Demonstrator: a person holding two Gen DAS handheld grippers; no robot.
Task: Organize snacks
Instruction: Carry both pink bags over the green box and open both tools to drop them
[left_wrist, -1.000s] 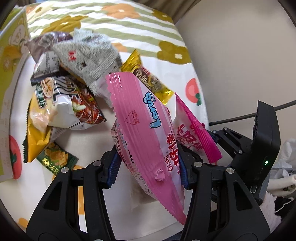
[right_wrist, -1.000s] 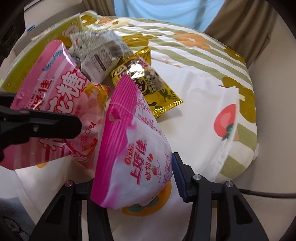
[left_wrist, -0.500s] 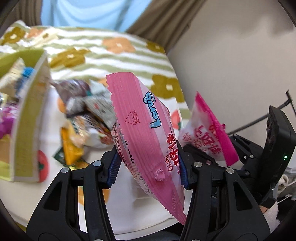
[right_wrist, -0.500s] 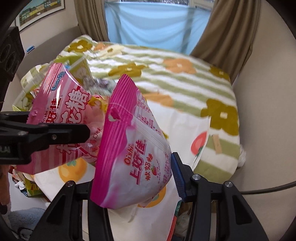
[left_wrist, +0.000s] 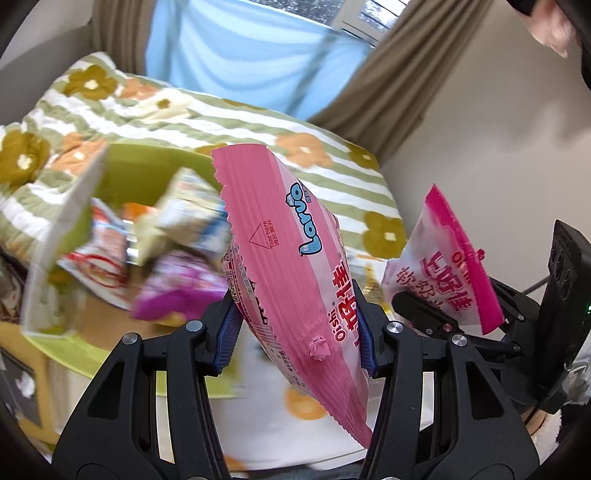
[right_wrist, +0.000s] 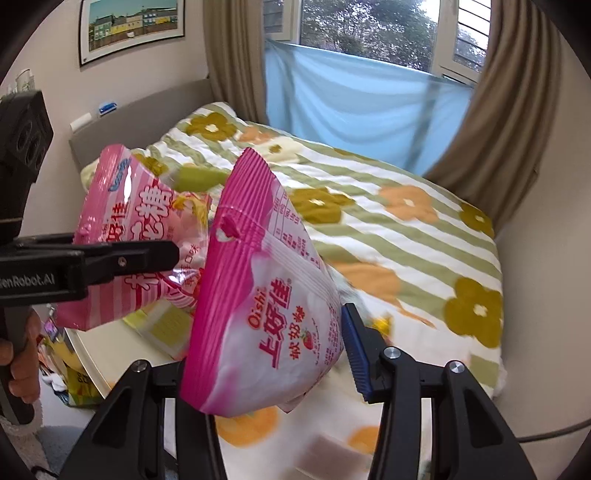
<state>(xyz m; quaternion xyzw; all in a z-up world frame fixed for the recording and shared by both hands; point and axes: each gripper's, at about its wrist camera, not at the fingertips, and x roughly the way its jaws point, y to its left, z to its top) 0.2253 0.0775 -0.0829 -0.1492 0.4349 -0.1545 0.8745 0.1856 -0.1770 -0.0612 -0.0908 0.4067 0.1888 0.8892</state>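
Carrying snacks toward the green box (left_wrist: 147, 177) at far left, the left tool (left_wrist: 295, 332) clenched a pale pink marshmallow bag (left_wrist: 295, 266) while the right tool (right_wrist: 266, 354) clenched a magenta Oishi bag (right_wrist: 266, 306). Both bags hung above the bed (right_wrist: 406, 229); next, each probably needed lowering into the box before release.

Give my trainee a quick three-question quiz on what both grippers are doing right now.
1. True or false: the left hand-held gripper is empty.
2. What is the right hand-held gripper shut on? A) a yellow packet B) the magenta Oishi bag C) nothing
3. Fill in: the green box of snacks sits on the ___-patterned bedspread.

Key: 1 false, it grips the pale pink striped bag. 2 B. 3 flower.
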